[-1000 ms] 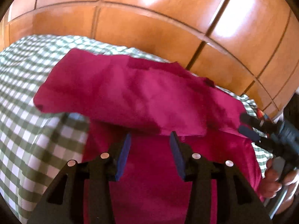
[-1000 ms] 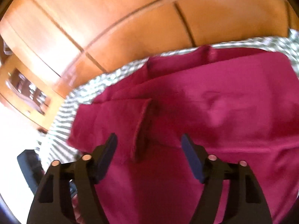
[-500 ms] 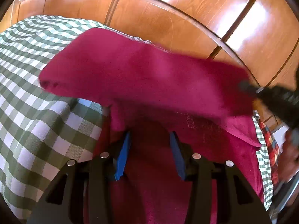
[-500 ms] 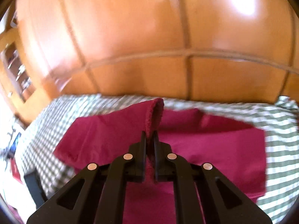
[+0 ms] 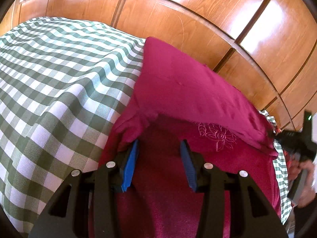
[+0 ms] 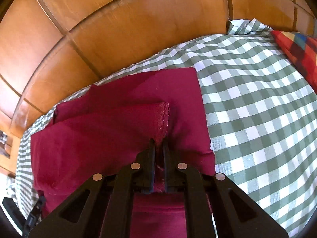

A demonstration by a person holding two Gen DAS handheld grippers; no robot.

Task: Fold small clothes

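A dark red garment (image 5: 184, 91) with an embroidered flower lies on the green checked cloth (image 5: 59, 83). My left gripper (image 5: 158, 146) is open, its blue pads either side of the garment's near part, below a raised fold. My right gripper (image 6: 158, 144) is shut on the hemmed edge of the same red garment (image 6: 111, 130) and holds that edge over the layers beneath. The right gripper also shows in the left wrist view (image 5: 297, 140) at the far right, at the garment's edge.
A wooden panelled wall (image 5: 178, 19) stands right behind the covered surface. A red, blue and yellow checked cloth (image 6: 295, 45) lies at the far right. The checked cloth (image 6: 257, 103) spreads to the right of the garment.
My right gripper shut on the garment's hem and carried it across, folding the red cloth over itself. The left gripper stayed open, and the raised fold shifted right in its view.
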